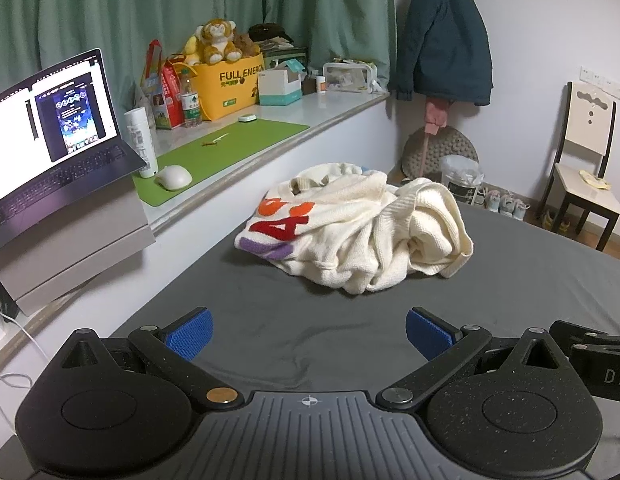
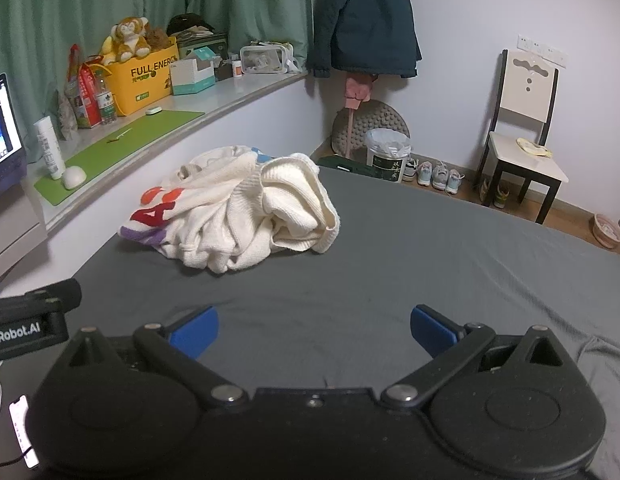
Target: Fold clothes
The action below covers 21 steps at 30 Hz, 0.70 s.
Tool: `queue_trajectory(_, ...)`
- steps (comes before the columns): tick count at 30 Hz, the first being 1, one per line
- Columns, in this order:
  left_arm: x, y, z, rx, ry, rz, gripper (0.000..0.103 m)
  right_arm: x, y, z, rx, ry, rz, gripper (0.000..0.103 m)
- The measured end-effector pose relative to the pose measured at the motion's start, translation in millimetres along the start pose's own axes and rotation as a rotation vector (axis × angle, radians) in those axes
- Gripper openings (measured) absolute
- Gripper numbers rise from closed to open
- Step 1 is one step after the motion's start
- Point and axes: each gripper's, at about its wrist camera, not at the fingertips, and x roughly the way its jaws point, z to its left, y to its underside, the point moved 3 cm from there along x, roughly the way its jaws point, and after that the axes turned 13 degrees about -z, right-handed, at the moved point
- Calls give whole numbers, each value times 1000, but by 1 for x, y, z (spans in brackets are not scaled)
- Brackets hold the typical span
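A cream knitted sweater lies crumpled in a loose heap on a bed with a grey sheet, toward the bed's far edge and nearer its left side, close to the wall below a long ledge. Red, orange and purple letters show on the part of the sweater nearest the ledge; no sleeve or hem can be told apart in the bunched folds.

The left tongs and the right tongs both hover low over bare sheet near the bed's near edge, each spread wide and holding nothing, well apart from the sweater.

Risks, as a judgement: the heap hides its edges, so a pinch could catch several layers at once and drag the whole bundle instead of opening it. The loose knit may stretch or snag on the ribbed blue pads. The grey sheet is soft and already wrinkled, so a low pinch could grab sheet along with sweater. A pull toward the left edge could push the sweater against the wall.

Containers: on the ledge, a yellow bag holds plush toys, a tiger on top. A clear zip pouch holds small items too small to tell. On the floor past the bed, a white bucket is lined with a plastic bag.
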Motion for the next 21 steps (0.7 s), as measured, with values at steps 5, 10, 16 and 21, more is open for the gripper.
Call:
queue_trajectory(5, 2, 0, 0, 3, 0, -1, 103, 2, -2, -1, 1, 4, 2, 103)
queue_trajectory(10, -1, 1, -2, 2, -3, -4, 103, 4, 1, -4, 3, 5, 1, 103)
queue_trajectory(16, -3, 3, -6, 8, -6, -5, 103, 2, 2, -5, 10, 6, 3, 103)
queue_trajectory(21, -5, 3, -4, 4, -11, -4, 103, 1, 2, -5, 13, 7, 2, 103)
